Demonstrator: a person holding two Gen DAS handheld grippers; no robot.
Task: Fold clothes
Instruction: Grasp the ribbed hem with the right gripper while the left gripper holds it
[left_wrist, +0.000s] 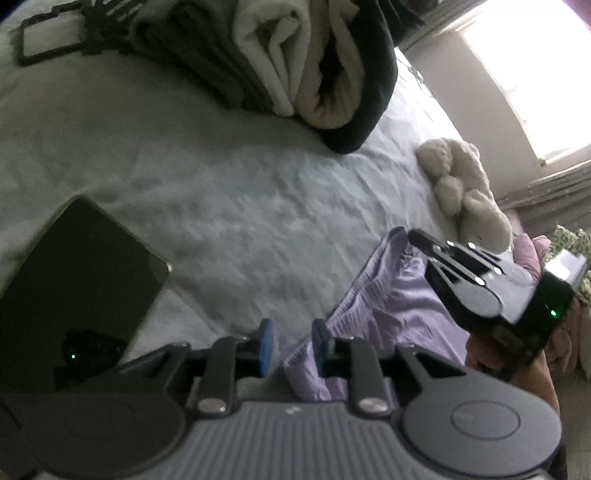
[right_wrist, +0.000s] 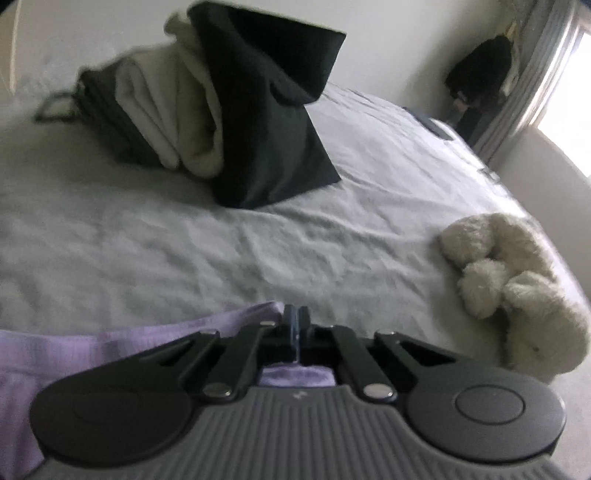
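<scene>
Left hand-held gripper (left_wrist: 291, 347) parted, empty | right hand-held gripper (right_wrist: 296, 325) clamps lilac garment (right_wrist: 110, 343)

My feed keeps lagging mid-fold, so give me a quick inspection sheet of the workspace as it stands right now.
Surface: bed with a wrinkled pale sheet, bare in the middle.
Job's things: lilac garment at the near edge; pile of folded clothes at the far side, dark piece outermost.
Clutter: plush toy near the right edge; dark tablet on the left; black frame-like object beyond the pile, unclear what.
Grippers: left gripper jaws apart beside the garment's edge, holding nothing; right gripper jaws closed on the garment's band.
Cables: nothing seen.
Surroundings: bright window, pale walls, dark item hanging in the far corner.
</scene>
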